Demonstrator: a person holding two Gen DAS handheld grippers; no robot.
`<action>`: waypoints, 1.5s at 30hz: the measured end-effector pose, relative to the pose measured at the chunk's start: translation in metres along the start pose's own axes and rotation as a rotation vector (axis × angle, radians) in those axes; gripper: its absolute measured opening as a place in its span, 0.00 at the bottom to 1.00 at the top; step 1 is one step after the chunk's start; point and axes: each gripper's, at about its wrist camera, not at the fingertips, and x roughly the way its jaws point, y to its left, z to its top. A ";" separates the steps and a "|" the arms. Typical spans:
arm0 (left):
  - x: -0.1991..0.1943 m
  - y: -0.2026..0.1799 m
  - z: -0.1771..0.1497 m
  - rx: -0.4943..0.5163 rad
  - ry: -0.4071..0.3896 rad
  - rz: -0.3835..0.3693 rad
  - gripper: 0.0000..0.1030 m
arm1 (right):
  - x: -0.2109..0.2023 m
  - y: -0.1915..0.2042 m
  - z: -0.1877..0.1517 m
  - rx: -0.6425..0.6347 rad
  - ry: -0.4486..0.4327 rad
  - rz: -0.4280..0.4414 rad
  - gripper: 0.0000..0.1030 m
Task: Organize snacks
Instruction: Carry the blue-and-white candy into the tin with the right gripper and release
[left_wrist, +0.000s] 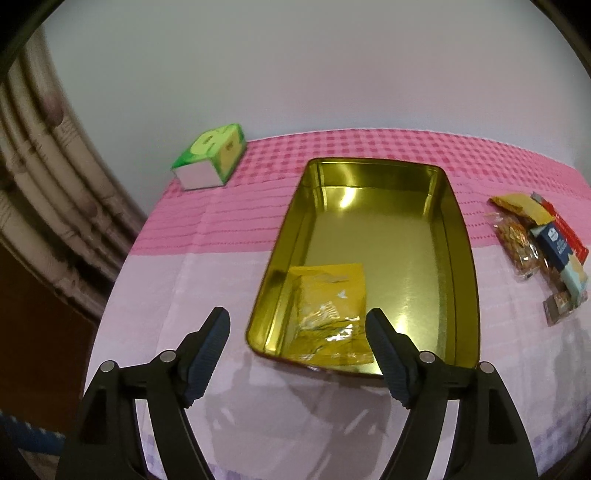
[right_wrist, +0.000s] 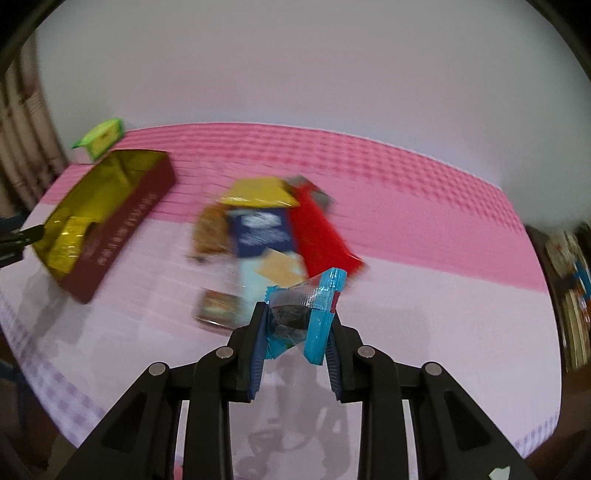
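- Your right gripper (right_wrist: 295, 325) is clamped on a small blue-wrapped snack (right_wrist: 306, 314); the jaws stand narrow, pressing the crumpled packet from both sides, and it hangs clear of the cloth.
- The gold tin (right_wrist: 122, 221) lies ahead and well off to the left of that gripper, its long axis running away from you and slightly rightward. Its red side wall faces you, so I judge the packet has to travel left and go over that wall.
- Between the held snack and the tin, just ahead of the jaws, sits the snack pile (right_wrist: 266, 229): yellow, blue and red packets overlapping, with a small brown one nearest. A low sweep to the left could drag them.
- Your left gripper (left_wrist: 297, 332) is empty, its jaws standing wide, nothing between the pads. It hovers at the near end of the gold tin (left_wrist: 461, 258).
- One yellow packet (left_wrist: 328, 310) already lies in the tin's near left corner; the rest of the floor is bare.
- The left gripper is the nearer to the tin, so it may crowd the drop.
- A green tissue box (left_wrist: 210, 158) stands far left, beyond the tin, out of the way on the pink tablecloth (left_wrist: 221, 229).
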 end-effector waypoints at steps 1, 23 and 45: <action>-0.002 0.005 -0.001 -0.015 -0.001 0.002 0.74 | -0.001 0.008 0.004 -0.009 -0.004 0.022 0.25; -0.012 0.096 -0.031 -0.274 0.042 0.076 0.80 | 0.023 0.205 0.066 -0.319 -0.005 0.287 0.25; -0.002 0.110 -0.031 -0.335 0.070 0.067 0.80 | 0.076 0.249 0.060 -0.404 0.123 0.274 0.25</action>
